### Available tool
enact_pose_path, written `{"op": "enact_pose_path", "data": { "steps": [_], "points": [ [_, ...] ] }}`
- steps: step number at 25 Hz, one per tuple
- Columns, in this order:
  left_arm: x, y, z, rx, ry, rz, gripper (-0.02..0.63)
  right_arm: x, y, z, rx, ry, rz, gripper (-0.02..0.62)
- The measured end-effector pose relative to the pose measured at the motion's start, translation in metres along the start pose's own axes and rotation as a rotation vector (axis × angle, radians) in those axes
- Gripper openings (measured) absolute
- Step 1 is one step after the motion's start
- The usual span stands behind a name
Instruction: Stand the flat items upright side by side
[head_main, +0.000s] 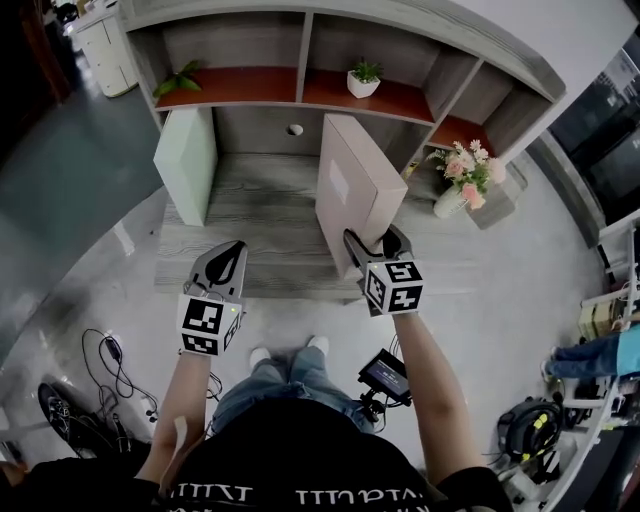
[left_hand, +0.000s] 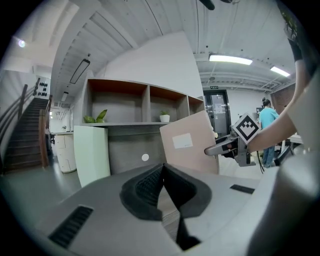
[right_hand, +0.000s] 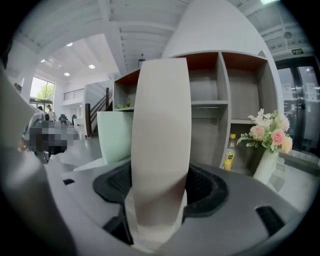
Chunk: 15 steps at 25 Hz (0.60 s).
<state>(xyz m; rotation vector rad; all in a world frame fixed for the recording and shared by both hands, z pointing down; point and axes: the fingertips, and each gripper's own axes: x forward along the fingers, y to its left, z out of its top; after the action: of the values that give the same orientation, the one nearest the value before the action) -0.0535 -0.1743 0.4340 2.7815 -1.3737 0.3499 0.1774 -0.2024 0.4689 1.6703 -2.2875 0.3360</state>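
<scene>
So that the beige box (head_main: 355, 190) stands up, the right tool (head_main: 372, 240) pinches its edge; the left tool (head_main: 233, 248) is closed and empty.

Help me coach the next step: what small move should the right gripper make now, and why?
Probably straighten the beige box and settle it flat on the desk before releasing. The right gripper clamps its near edge, it leans in the left gripper view, and the green box already stands upright.
</scene>
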Motion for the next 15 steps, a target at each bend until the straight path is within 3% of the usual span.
{"op": "enact_pose_path", "data": {
  "steps": [8, 15],
  "points": [
    [-0.017, 0.02, -0.012, -0.018, 0.009, 0.012, 0.012, 0.023, 0.027, -0.046, 0.052, 0.225, -0.045, 0.308],
    [-0.036, 0.041, -0.022, -0.031, 0.012, 0.049, 0.012, 0.048, 0.059, -0.04, 0.022, 0.257, -0.069, 0.31]
  ]
}}
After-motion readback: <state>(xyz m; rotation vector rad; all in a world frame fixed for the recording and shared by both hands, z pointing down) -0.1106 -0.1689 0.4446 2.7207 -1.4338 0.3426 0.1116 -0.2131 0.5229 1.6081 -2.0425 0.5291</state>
